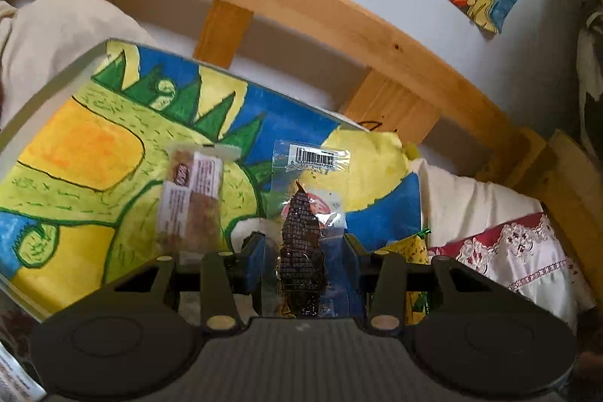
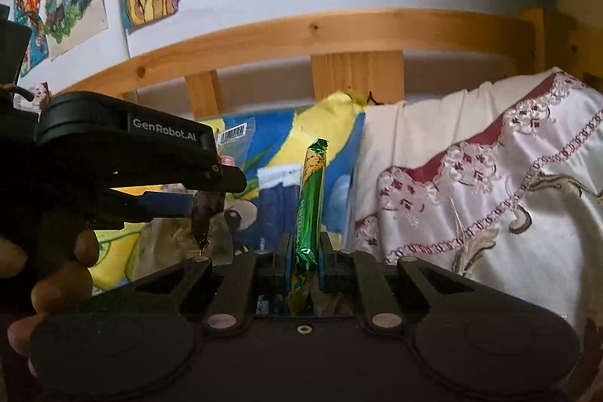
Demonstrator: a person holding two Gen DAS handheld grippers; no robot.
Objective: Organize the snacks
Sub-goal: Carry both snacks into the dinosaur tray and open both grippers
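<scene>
Clear plastic packet of dark dried snack (image 1: 301,232) was clamped in left gripper (image 1: 303,251), above glass-covered dinosaur-painting tabletop (image 1: 86,145). Green foil-wrapped snack stick (image 2: 311,210) was pinched upright in closed right gripper (image 2: 306,262). Both best lowered level beside wrapped brown cereal bar (image 1: 192,198), then released gently.

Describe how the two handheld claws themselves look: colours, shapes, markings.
Both are matte black with blue fingers. The left claw and right claw each show angular linkage arms with pale round pivot pins and two round housings. White "GenRobot.AI" lettering marks the left claw's body.
</scene>
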